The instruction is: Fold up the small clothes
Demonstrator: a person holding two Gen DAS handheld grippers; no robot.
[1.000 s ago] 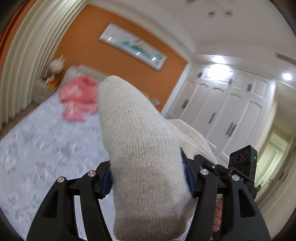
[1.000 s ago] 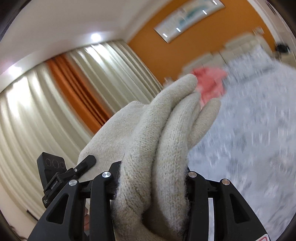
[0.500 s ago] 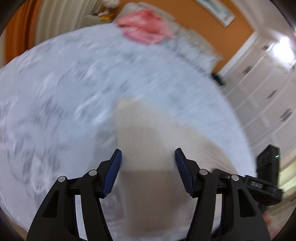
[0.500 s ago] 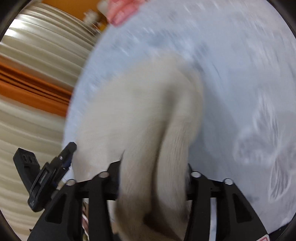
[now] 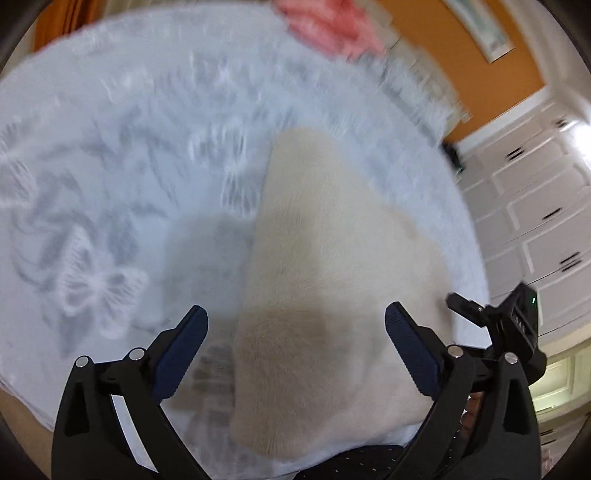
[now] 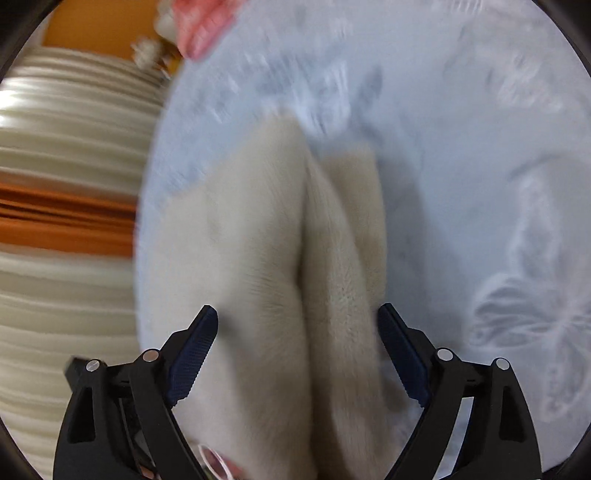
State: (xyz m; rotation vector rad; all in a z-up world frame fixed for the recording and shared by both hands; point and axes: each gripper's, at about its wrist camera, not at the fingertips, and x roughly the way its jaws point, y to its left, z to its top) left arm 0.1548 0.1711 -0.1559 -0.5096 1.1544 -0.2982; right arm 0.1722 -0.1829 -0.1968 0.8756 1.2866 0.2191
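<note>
Two views, both blurred; from the left wrist we see our left gripper [image 5: 295, 321] with its blue pads spread wide, released, and the cream knit garment [image 5: 332, 266] lying flat on the pale blue bedspread [image 5: 110, 155] between and ahead of the fingers, touching neither pad as far as we can tell; white butterfly patterns mark the bedspread to the left; a pink cloth [image 5: 328, 26] sits at the far edge of the bed, well apart from the garment; beyond it an orange wall [image 5: 436, 44] carries a framed picture [image 5: 484, 33], and white wardrobe doors [image 5: 535, 206] fill the right side; the right gripper's black body [image 5: 517, 325] shows just beside the garment's right edge.

From the right wrist, our right gripper [image 6: 297, 321] is likewise let go, pads parted; the garment [image 6: 258, 240] lies under it in two overlapping folds; cream curtains [image 6: 66, 147] with an orange band [image 6: 62, 218] hang left of the bed; the pink cloth [image 6: 199, 26] is at the top.
</note>
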